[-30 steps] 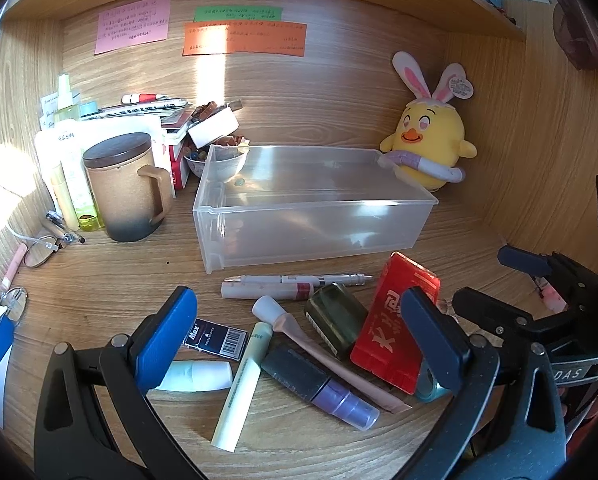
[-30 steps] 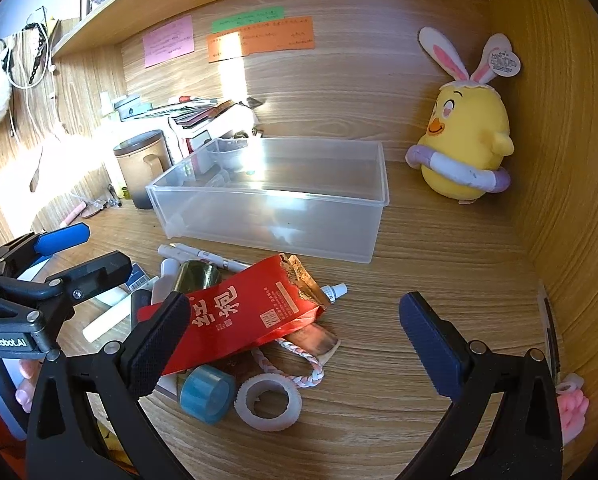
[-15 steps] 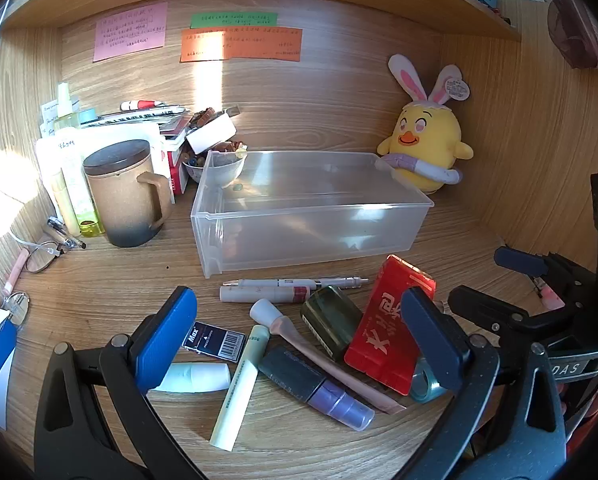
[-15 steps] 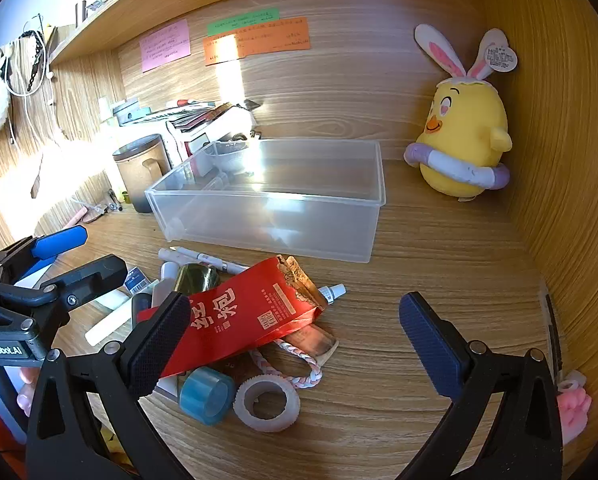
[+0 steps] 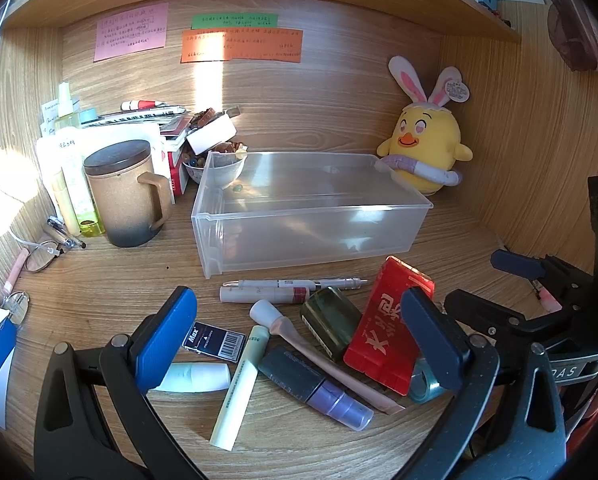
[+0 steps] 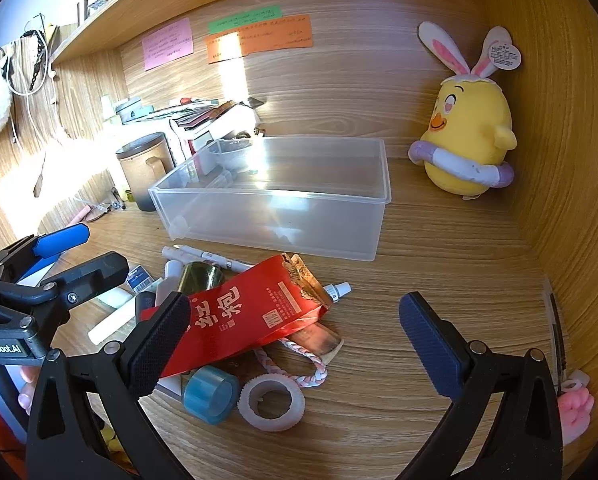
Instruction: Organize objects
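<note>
A clear plastic bin (image 5: 311, 216) stands on the wooden desk, also in the right wrist view (image 6: 283, 196). In front of it lies a pile: a red packet (image 5: 387, 328) (image 6: 251, 312), white pens (image 5: 275, 290), a dark green bottle (image 5: 331, 326), a pale green tube (image 5: 237, 388), a purple-capped tube (image 5: 319, 386), a blue tape roll (image 6: 211, 394) and a white ring (image 6: 271, 402). My left gripper (image 5: 299, 336) is open above the pile. My right gripper (image 6: 295, 332) is open over the red packet's right end.
A brown lidded mug (image 5: 125, 196) and stacked books and bottles stand at the back left. A yellow bunny plush (image 5: 423, 148) sits at the back right by the side wall. A shelf runs overhead. Glasses (image 5: 39, 256) lie at the left.
Both grippers have drifted slightly; the view has shifted a little downward. Both stay open and nothing in the pile has moved.
</note>
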{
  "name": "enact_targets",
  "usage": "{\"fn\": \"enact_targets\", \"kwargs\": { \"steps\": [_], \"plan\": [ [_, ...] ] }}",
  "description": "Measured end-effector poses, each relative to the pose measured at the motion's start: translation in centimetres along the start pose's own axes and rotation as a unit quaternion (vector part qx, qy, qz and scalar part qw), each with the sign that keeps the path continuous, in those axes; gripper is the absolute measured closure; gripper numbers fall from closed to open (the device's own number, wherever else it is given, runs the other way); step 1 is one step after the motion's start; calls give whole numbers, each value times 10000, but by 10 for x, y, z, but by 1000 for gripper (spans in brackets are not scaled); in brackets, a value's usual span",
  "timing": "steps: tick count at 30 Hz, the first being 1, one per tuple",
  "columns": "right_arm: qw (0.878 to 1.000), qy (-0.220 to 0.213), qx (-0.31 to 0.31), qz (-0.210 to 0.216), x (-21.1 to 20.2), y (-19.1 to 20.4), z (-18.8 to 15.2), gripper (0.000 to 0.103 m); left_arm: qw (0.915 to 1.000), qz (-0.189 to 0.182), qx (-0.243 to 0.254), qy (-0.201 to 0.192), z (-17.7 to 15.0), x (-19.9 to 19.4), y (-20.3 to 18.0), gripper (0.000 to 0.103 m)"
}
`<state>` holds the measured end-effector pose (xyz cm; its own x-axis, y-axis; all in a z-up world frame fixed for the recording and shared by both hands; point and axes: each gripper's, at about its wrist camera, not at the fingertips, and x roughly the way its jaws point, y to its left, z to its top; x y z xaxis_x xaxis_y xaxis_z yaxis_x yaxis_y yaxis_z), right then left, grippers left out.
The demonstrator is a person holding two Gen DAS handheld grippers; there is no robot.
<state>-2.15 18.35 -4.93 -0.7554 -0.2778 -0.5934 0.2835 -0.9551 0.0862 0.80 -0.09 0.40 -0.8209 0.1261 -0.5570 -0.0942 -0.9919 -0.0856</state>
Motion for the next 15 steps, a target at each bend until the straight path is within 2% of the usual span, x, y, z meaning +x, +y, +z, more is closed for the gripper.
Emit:
{"fn": "enact_targets", "kwargs": {
  "steps": [15],
  "plan": [
    [10000,3,-12,32,-1,2,0,0,10000,-46,-49,-1,0,-3,0,0]
  ]
}}
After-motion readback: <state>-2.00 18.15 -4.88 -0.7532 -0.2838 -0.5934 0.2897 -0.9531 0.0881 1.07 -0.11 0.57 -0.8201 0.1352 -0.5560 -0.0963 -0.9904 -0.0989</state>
